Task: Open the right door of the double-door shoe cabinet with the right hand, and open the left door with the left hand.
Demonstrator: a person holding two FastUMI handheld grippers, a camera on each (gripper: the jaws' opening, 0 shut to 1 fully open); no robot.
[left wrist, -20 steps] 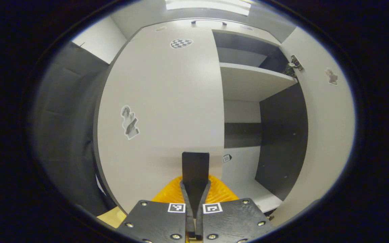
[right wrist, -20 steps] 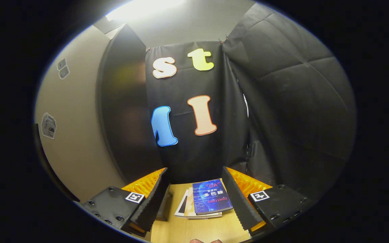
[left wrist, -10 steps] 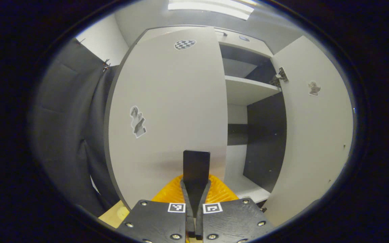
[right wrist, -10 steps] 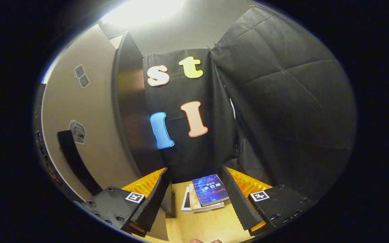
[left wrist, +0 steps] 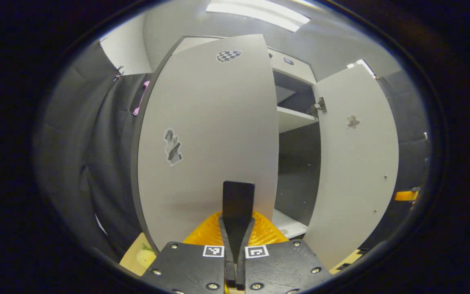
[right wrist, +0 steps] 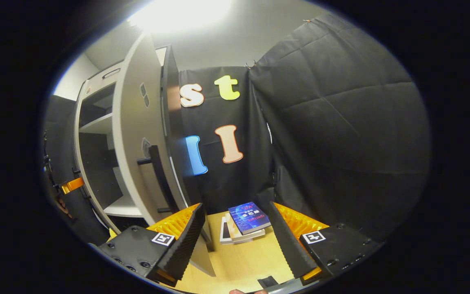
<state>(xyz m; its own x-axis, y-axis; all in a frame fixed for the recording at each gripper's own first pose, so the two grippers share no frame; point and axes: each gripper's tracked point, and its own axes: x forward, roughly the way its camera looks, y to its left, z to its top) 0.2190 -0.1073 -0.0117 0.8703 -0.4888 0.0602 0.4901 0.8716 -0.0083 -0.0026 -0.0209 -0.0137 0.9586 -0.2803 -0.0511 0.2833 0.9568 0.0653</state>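
Note:
The white shoe cabinet's left door (left wrist: 210, 134) stands close ahead in the left gripper view. My left gripper (left wrist: 237, 222) is shut on its flat black handle (left wrist: 238, 198). Behind the door's edge I see a cabinet shelf (left wrist: 294, 118) and the dark inside. The right door (left wrist: 353, 163) is swung wide open. In the right gripper view that door (right wrist: 131, 134) stands to the left, with its black bar handle (right wrist: 157, 175) free. My right gripper (right wrist: 235, 206) is open, holds nothing, and is apart from the door. The left gripper (right wrist: 72, 185) shows small at the far left edge.
A stack of books (right wrist: 248, 218) lies on the wooden floor (right wrist: 243, 261) straight ahead of the right gripper, against the black cloth wall (right wrist: 333, 134). Black cloth (left wrist: 88, 155) also hangs left of the left door.
The left door has swung further open, with my left gripper on its handle. My right gripper has drawn back from the right door, which now stands farther off to the left.

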